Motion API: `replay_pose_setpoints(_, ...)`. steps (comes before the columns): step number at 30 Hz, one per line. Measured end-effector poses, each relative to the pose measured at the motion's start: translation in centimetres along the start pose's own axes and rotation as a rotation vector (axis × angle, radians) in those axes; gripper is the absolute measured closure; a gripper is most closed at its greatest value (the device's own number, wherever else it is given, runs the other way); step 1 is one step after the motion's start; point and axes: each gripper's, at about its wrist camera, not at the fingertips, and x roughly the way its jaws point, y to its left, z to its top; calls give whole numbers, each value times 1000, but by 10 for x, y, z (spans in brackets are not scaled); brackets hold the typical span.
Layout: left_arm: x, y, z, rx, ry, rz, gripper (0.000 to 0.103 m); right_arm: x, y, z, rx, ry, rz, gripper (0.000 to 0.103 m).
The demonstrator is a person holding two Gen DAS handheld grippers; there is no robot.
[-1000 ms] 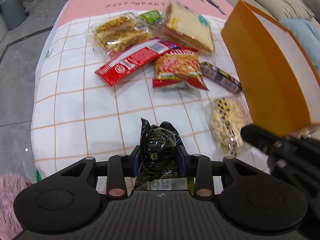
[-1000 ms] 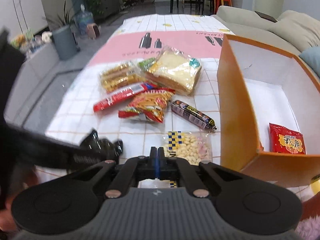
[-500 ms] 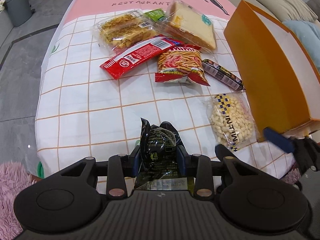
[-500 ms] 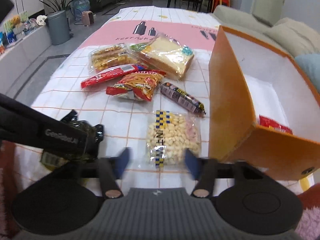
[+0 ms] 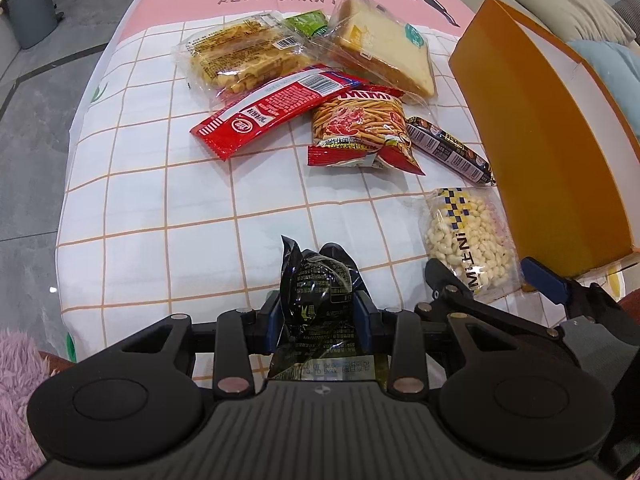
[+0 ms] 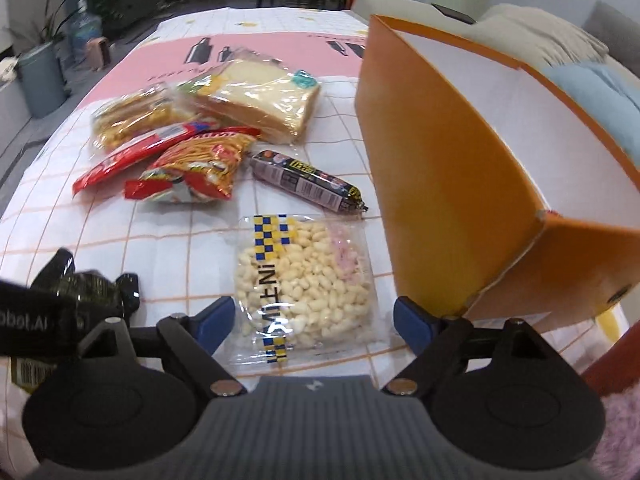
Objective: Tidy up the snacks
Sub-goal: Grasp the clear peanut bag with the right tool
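My left gripper (image 5: 318,312) is shut on a crinkled black snack packet (image 5: 320,292), held above the near edge of the checked tablecloth. My right gripper (image 6: 314,314) hangs over the clear bag of white puffs (image 6: 304,280). Its jaws are opening and stand wide on either side of the bag without pressing it. The right gripper (image 5: 494,280) also shows in the left wrist view, low at the right, by the puffs bag (image 5: 468,240). An orange box (image 6: 452,176) with a white inside stands just right of the bag.
Farther back lie a dark sausage stick (image 6: 308,180), a red-and-yellow stick snack bag (image 6: 200,164), a long red packet (image 5: 276,108), a clear pack of yellow biscuits (image 5: 240,56) and wrapped bread slices (image 5: 384,52). A sofa (image 6: 560,44) is behind the box.
The right gripper went from shut to wide open and dropped down over the puffs bag. The left gripper stays where it was, the black packet in its grip.
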Motion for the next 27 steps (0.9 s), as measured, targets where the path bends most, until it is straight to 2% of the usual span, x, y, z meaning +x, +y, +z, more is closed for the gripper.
replay_pose_setpoints(9,6,3,4,-17,8,4,62,11,0,1,72,0,43,15)
replay_pose_setpoints(11,6,3,4,-18,8,3,62,12,1,1,65,-4,45,19)
replay_pose_setpoints(13,6,4,4,-18,9,5,62,11,2,2,52,-9,51,27)
replay_pose_setpoints(27,-15,6,0,-52,-49,25,62,-12,4,5,0,31,86,27)
